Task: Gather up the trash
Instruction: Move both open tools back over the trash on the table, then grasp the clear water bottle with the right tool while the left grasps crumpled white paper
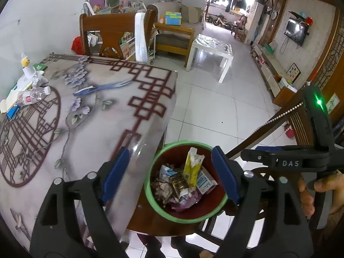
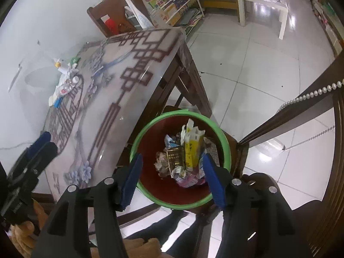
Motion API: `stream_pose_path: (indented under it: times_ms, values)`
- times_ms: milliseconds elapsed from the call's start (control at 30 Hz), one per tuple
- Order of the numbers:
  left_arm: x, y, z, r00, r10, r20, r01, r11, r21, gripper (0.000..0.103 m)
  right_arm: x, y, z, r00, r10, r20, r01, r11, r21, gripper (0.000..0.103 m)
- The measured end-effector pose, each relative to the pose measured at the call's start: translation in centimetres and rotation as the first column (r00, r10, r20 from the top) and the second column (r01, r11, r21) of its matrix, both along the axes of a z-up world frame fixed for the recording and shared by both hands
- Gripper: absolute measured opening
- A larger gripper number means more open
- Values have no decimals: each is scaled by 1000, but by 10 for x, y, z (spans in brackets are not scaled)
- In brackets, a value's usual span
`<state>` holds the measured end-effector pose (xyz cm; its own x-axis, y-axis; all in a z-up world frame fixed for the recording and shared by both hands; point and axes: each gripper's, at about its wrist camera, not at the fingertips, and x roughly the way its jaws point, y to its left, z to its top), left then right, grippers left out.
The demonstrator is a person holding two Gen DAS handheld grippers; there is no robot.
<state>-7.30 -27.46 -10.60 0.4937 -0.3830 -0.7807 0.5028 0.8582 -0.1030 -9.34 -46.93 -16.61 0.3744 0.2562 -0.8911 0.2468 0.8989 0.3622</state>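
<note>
Above the bin [image 1: 150, 190], both claws gape, holding nothing.

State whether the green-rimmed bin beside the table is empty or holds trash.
It holds trash. The green-rimmed bin contains a yellow carton, a dark packet and crumpled wrappers, covering its bottom.

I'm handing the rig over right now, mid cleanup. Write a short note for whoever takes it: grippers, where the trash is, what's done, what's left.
Left gripper: open, nothing between its fingers, over the bin.
Right gripper: open, empty, also above the bin.
Green-rimmed bin: on a chair seat beside the table edge; it holds a yellow carton, a dark box and crumpled wrappers.
Done: those pieces are in the bin.
Left: the clutter at the far side of the table, including a clear plastic bottle, a blue item and white paper beside it. Go back there next, probably bottle first.
</note>
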Motion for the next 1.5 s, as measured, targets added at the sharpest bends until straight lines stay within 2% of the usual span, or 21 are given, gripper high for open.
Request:
stream_pose_path:
  times_ms: [200, 367, 567, 800, 900, 1000, 1100, 1200, 1267, 1367, 1400, 1467, 1500]
  values:
    - [11, 34, 5, 998, 54, 9, -54, 998, -12, 77, 2, 6, 0, 1000, 21, -3, -21, 998, -62, 57]
    - [27, 81, 10, 991, 132, 25, -131, 991, -30, 80, 10, 18, 5, 999, 39, -11, -40, 992, -119, 57]
    - [55, 143, 10, 974, 224, 17, -223, 973, -54, 83, 41, 58, 20, 999, 46, 27, -42, 991, -125, 57]
    - [93, 228, 1, 934, 358, -1, -357, 930, -85, 83, 89, 136, 23, 988, 144, 61, -135, 983, -127, 62]
    - [107, 263, -3, 907, 421, -21, -421, 903, -83, 83, 118, 173, 23, 977, 204, 66, -196, 974, -110, 62]
    - [122, 296, -3, 875, 484, -22, -484, 871, -86, 83, 159, 214, 28, 950, 301, 86, -290, 950, -118, 63]
    - [133, 323, -6, 838, 544, -32, -545, 834, -90, 83, 210, 261, 35, 889, 446, 105, -429, 891, -147, 72]
    - [140, 350, -14, 791, 609, -55, -611, 786, -95, 83, 265, 310, 33, 793, 598, 114, -569, 795, -211, 74]
    - [143, 366, -21, 762, 644, -69, -648, 757, -83, 83, 309, 348, 25, 714, 691, 112, -654, 716, -244, 74]
    - [143, 383, -28, 722, 688, -80, -692, 719, -58, 83, 358, 388, 11, 629, 770, 108, -726, 631, -271, 74]
    - [144, 392, -33, 699, 711, -80, -715, 698, -36, 83, 381, 406, 3, 589, 801, 102, -757, 592, -277, 74]
    - [147, 402, -40, 664, 742, -90, -746, 666, -10, 83, 414, 429, -12, 538, 839, 78, -797, 537, -275, 74]
    - [149, 410, -45, 636, 764, -108, -769, 639, -3, 83, 425, 437, -18, 520, 852, 67, -812, 517, -272, 74]
